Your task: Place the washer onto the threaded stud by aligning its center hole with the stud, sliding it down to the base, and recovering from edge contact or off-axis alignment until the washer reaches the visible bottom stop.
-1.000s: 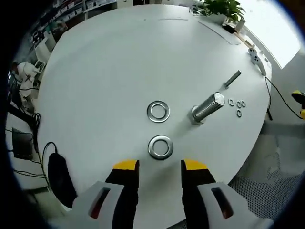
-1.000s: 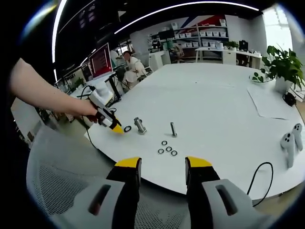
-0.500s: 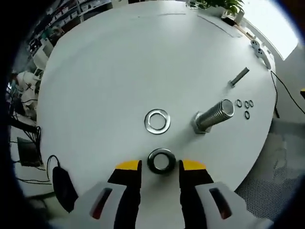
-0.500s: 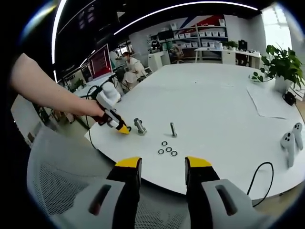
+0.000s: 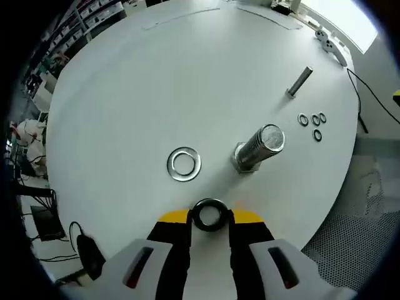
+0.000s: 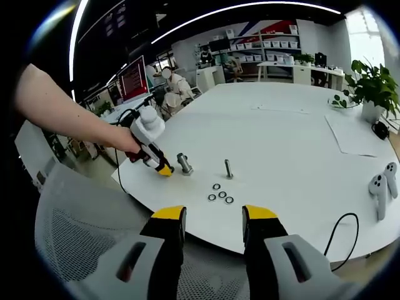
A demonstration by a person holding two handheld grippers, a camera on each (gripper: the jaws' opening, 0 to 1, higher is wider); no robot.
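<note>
A: Washer (image 5: 209,215) is sitting right between your left gripper's (image 5: 209,217) yellow tips, jaws pinching it at the near table (image 5: 156,81) edge.

B: Stud?

A: Big threaded stud (image 5: 257,147) is standing just beyond and to the right, apart from the washer. A second washer (image 5: 184,164) is lying flat to its left. Thin bolt (image 5: 299,81) and small rings (image 5: 311,124) are sitting farther out.

B: Right side?

A: Your right gripper (image 6: 212,220) is hanging off the table, jaws spread, gripping nothing. Your left gripper (image 6: 164,169) is showing there beside the stud (image 6: 184,164).
</note>
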